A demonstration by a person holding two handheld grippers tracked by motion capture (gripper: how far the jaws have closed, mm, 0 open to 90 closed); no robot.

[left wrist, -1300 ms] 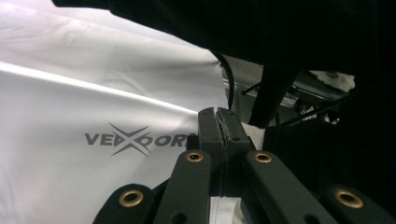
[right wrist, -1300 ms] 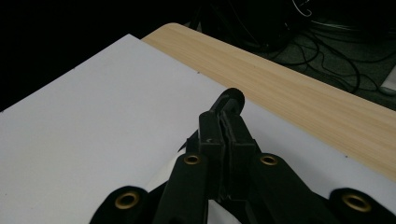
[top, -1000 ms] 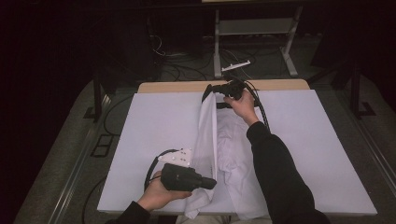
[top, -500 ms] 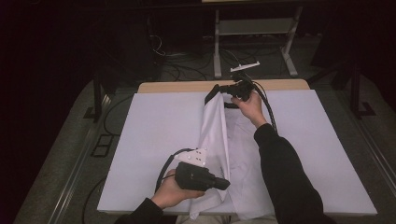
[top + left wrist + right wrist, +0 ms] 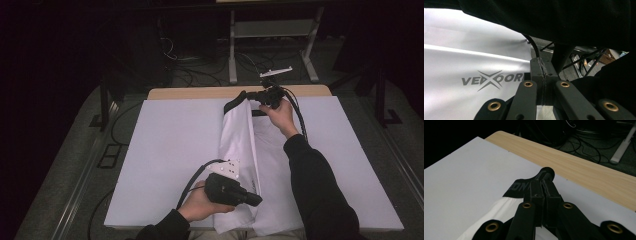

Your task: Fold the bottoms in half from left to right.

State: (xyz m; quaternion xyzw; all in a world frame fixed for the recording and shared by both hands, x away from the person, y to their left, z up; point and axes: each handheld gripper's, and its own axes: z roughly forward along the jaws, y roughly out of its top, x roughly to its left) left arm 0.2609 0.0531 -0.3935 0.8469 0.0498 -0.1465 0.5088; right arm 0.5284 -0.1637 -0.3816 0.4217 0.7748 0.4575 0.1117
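White table (image 5: 165,150): garment (image 5: 240,145) lengthwise, waistband (image 5: 524,186) far.

White garment (image 5: 240,145), black waistband (image 5: 522,187), grey logo (image 5: 492,79).

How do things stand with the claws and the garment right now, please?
Left claw shut on white garment near edge. Right claw shut on black waistband far end. Fold lifted over. White table cover unobstructed.

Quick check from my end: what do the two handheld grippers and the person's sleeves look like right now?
Both grippers are matte black. The left gripper carries a grey three-cornered plate and a black cable looping off it; the right gripper trails thick black cables. In both gripper views the jaw linkages show brass-ringed pivots. The sleeves are long and black.
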